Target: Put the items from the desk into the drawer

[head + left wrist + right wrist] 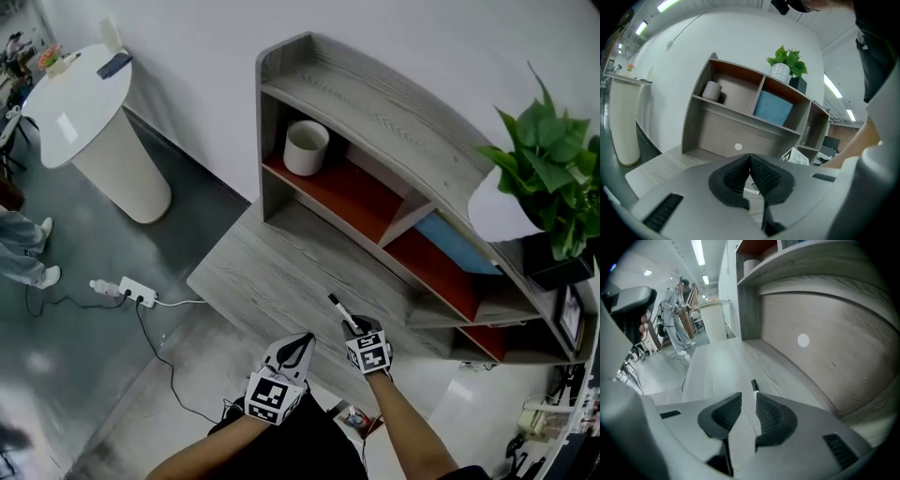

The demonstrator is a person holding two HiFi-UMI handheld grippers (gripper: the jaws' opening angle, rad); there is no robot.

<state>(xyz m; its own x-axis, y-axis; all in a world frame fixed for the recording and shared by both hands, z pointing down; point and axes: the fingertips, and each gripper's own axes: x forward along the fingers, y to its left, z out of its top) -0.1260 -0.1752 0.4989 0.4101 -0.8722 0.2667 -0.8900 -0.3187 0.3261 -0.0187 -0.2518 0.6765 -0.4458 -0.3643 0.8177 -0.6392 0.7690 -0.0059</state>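
Observation:
A marker (338, 309) with a black cap and white body lies on the grey wood desk (262, 267), in front of the shelf unit. My right gripper (359, 327) points down at it with its jaws apart. In the right gripper view the black cap (753, 385) sticks out just past the right gripper (746, 397), by the right-hand pad, and the pads do not press on it. My left gripper (304, 341) hovers just left of the right one; its fingertips meet in the left gripper view (750, 157) with nothing held. The drawer front with a round white knob (803, 340) is closed.
The shelf unit holds a white cup (306, 147) and a blue box (457, 244); a potted plant (551, 173) stands on top at the right. On the floor at the left lie a power strip (127, 292) and cable, beside a white round table (80, 108). A person (677, 310) stands far off.

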